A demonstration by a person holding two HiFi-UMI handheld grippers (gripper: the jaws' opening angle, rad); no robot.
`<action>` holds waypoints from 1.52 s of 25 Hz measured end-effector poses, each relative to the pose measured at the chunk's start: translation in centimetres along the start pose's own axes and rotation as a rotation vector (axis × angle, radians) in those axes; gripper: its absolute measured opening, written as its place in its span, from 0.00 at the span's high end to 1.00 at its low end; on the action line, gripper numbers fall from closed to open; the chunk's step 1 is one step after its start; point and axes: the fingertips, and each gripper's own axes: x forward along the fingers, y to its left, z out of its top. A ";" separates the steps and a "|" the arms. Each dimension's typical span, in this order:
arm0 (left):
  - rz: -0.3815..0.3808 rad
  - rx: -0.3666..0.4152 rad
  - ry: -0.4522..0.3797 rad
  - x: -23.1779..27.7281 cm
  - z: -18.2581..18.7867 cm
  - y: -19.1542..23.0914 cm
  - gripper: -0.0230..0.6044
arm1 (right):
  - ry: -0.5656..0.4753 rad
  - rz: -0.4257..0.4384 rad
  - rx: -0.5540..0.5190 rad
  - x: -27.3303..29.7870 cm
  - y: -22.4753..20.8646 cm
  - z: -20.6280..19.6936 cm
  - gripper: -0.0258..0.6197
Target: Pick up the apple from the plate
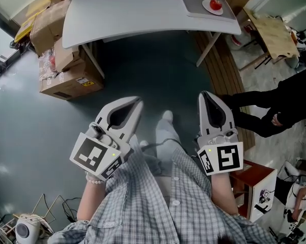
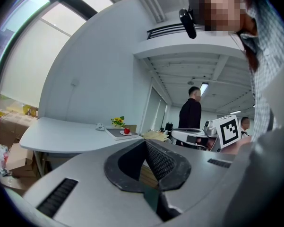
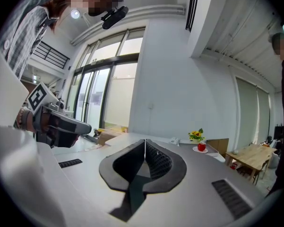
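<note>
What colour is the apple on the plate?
Red; the apple shows best in the head view, on a white plate.

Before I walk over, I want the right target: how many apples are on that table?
1. The red apple sits on the white plate, on the grey tray at the far right end of the table. Its far edge is cropped, so others may be hidden.

The head view looks steeply down past the person's shirt (image 1: 158, 202), with the white table (image 1: 132, 14) far off at the frame's top edge. Both gripper views face level along their jaws toward that distant table, sharing its apple (image 2: 126, 131).
</note>
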 end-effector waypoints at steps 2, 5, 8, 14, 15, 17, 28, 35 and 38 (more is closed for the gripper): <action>0.014 0.001 -0.002 1.0 0.1 0.3 0.95 | -0.001 0.011 0.001 0.8 -0.9 -0.2 0.92; 0.035 -0.001 -0.010 3.0 0.8 1.2 0.95 | -0.003 0.035 -0.012 2.7 -2.5 -0.3 0.92; 0.053 0.003 -0.014 5.5 1.7 2.1 0.95 | -0.012 0.058 -0.013 4.8 -4.3 -0.1 0.92; 0.068 0.008 -0.034 11.2 3.3 3.1 0.95 | -0.016 0.079 -0.033 8.5 -9.0 -0.3 0.92; 0.070 0.007 -0.038 12.1 3.5 3.2 0.95 | -0.016 0.080 -0.037 9.0 -9.9 -0.3 0.93; 0.074 0.007 -0.042 14.0 4.0 3.4 0.95 | -0.018 0.083 -0.036 10.0 -11.7 -0.3 0.92; 0.067 0.036 -0.037 23.1 5.8 3.5 0.95 | -0.073 0.050 0.088 13.5 -21.2 -0.5 0.92; 0.037 0.049 -0.027 26.6 6.6 3.1 0.95 | -0.087 0.003 0.111 13.6 -25.7 -0.7 0.92; 0.019 0.051 -0.018 27.7 6.6 2.9 0.95 | -0.076 -0.020 0.054 13.5 -26.5 -0.7 0.92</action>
